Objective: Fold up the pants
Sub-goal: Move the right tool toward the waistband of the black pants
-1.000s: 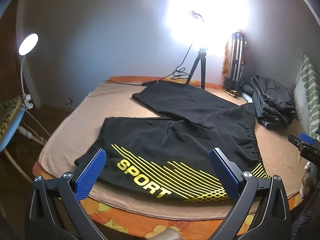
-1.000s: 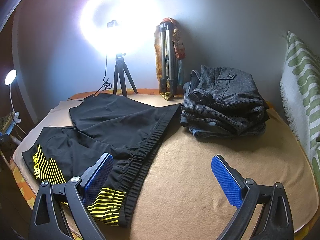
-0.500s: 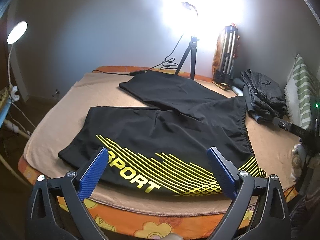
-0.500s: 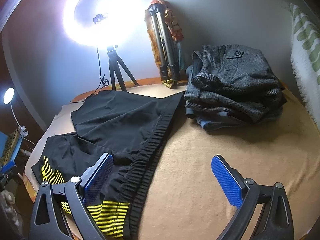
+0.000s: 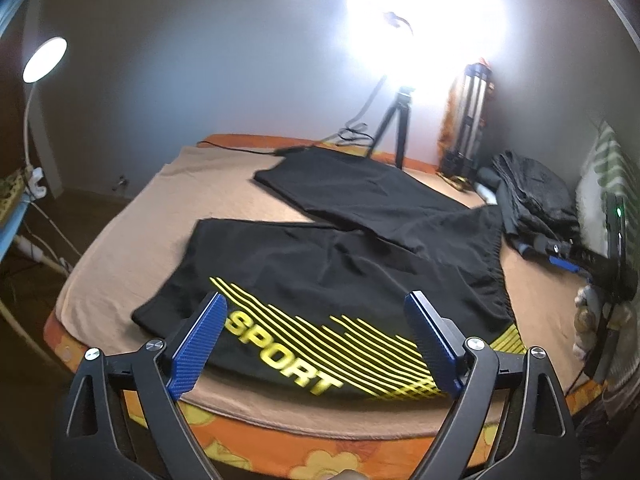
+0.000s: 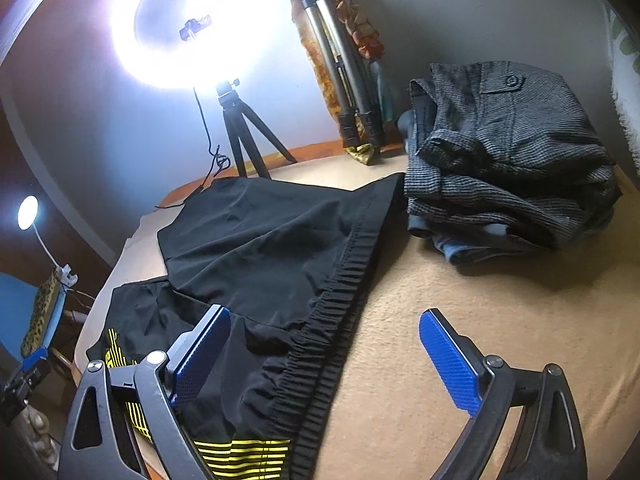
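**Left wrist and right wrist: shorts laid flat, both tools empty**

Left wrist view: the left gripper (image 5: 316,344) hovers above the near edge of the bed, its blue pads spread apart with nothing between them. Beneath it the black sport shorts (image 5: 344,264) lie spread flat on the tan blanket (image 5: 132,240), both legs fanned out and the yellow "SPORT" print (image 5: 280,354) facing up on the nearer leg. That flat layout suits a first fold, and the tool seems lined up over the near leg's hem to take hold there. A ring light on a small tripod (image 5: 396,128) stands at the far edge.

Right wrist view: the right gripper (image 6: 324,356) is likewise wide open and empty, poised low over the elastic waistband (image 6: 340,300), probably to pinch that end. Its left pad overlaps the fabric in the picture; whether it touches, I cannot tell. A pile of folded grey trousers (image 6: 508,160) sits just beyond the waistband, likely finished work kept aside.
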### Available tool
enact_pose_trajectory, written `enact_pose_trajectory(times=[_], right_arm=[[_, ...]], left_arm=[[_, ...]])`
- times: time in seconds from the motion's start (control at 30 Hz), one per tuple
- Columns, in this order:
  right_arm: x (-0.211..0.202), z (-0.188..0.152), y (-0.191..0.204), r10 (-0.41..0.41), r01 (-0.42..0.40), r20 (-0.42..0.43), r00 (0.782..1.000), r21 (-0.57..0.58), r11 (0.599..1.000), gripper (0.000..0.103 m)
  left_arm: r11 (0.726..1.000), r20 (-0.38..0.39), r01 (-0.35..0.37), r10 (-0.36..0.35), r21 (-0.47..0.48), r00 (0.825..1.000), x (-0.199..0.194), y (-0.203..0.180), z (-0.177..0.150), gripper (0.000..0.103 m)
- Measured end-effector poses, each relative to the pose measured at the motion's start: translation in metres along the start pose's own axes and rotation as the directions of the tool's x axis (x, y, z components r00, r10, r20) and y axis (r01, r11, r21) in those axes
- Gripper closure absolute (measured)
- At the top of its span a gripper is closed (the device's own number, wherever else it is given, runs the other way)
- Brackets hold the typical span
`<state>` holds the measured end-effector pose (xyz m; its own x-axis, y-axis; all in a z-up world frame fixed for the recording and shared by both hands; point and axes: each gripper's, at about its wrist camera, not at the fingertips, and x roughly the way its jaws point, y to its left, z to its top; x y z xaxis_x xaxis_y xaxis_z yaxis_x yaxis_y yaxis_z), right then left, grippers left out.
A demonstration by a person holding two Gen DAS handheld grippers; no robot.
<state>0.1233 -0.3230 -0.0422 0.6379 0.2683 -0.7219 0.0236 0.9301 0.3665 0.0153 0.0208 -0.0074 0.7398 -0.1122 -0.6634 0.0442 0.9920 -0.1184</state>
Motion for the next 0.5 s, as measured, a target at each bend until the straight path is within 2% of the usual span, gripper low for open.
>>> enact_pose_trajectory(times=[0.2, 0.3, 0.5], right_arm=[[0.013, 0.003, 0.000, 0.035, -0.034, -0.030, 0.999, 0.021, 0.999, 0.010], [0.015, 0.001, 0.006, 0.049, -0.049, -0.043, 0.998, -0.002, 0.999, 0.012], [0.016, 0.007, 0.014, 0.033, -0.036, -0.043, 0.999, -0.070, 0.997, 0.012]], left_arm=[[0.994, 0.029, -0.081, 0.084, -0.068, 0.996, 0.000, 0.038, 0.013, 0.013], [0.986, 0.003, -0.131, 0.132, -0.100, 0.991, 0.009, 0.061, 0.011, 0.013], [0.978, -0.056, -0.149, 0.142, -0.144, 0.988, 0.027, 0.081, 0.006, 0.018]])
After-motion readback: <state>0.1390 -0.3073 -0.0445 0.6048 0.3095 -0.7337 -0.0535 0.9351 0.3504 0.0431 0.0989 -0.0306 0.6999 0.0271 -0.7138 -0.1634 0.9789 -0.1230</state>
